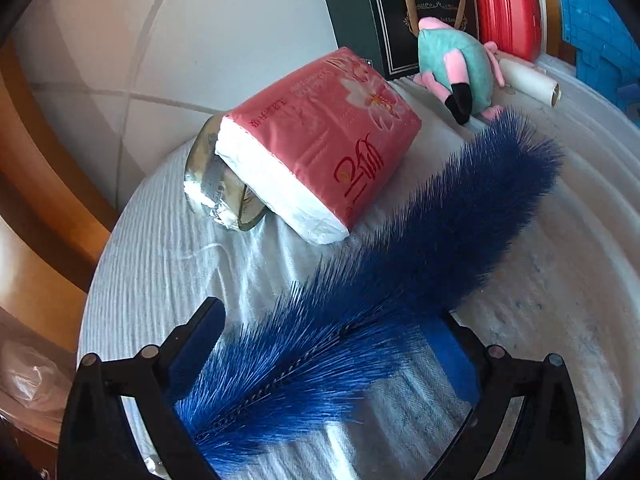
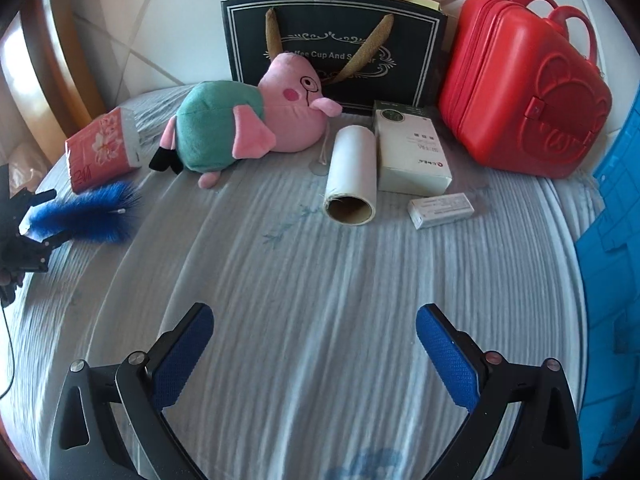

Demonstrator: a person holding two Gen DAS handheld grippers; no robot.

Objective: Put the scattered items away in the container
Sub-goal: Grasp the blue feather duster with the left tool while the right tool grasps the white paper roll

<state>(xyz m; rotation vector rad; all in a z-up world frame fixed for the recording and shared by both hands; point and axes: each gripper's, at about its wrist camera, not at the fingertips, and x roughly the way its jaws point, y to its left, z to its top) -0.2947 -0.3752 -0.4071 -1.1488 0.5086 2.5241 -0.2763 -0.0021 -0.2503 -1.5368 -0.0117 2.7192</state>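
Left tool (image 1: 328, 344) wide round blue duster (image 1: 400, 272), nr bed edge

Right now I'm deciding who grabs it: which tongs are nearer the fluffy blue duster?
Left. The left tongs straddle the fluffy blue duster; the right tongs hover open over bare bedcover, well off to its right.

It looked like a home, most likely a bedroom. The things lay on a bed with a pale ribbed quilted cover (image 2: 320, 264), beside a floor of large pale tiles (image 1: 132, 40). Household clutter supported this: a pink-and-teal plush pig toy (image 2: 248, 128), a red hard-shell mini suitcase (image 2: 524, 96), and a pink floral pack of tissues (image 1: 320, 148).
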